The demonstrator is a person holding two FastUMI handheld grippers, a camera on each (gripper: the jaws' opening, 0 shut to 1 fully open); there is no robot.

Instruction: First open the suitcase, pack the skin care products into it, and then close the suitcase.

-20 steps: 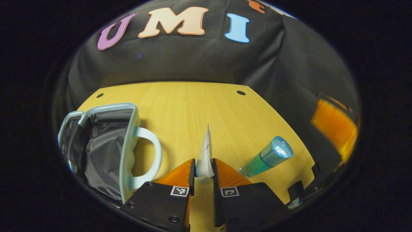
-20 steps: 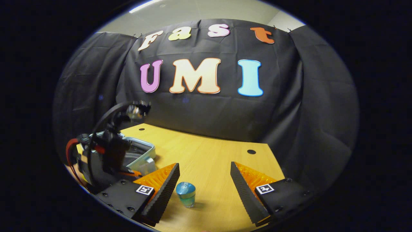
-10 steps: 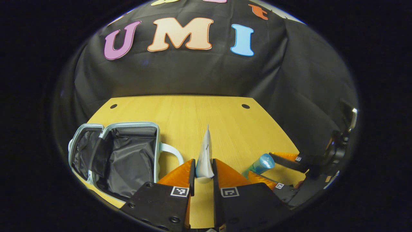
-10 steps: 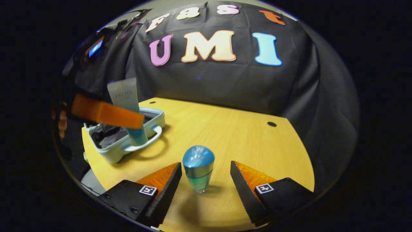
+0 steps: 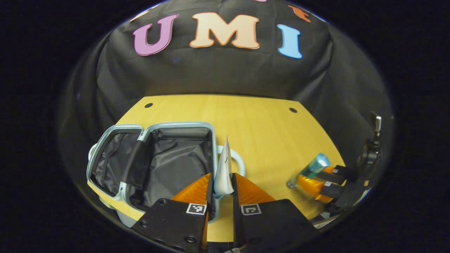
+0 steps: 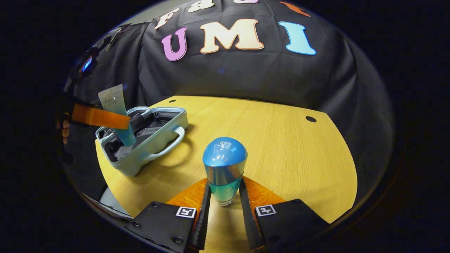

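A small pale-blue suitcase lies open on the yellow table, its black lining showing; in the right gripper view the suitcase sits at the left. My left gripper is shut on a white and blue tube, held upright at the suitcase's right rim by its handle; from the right gripper view the tube hangs over the open case. My right gripper is shut on a blue-capped green bottle, also seen at the table's right edge as the bottle.
The suitcase handle points toward the table's middle. Two dark holes mark the table's far side. Black cloth walls close the booth behind and to the sides. A person's fingers hold the left gripper.
My right gripper has shut on the bottle, which stood between open fingers before. My left gripper has carried the tube leftward to the open suitcase.
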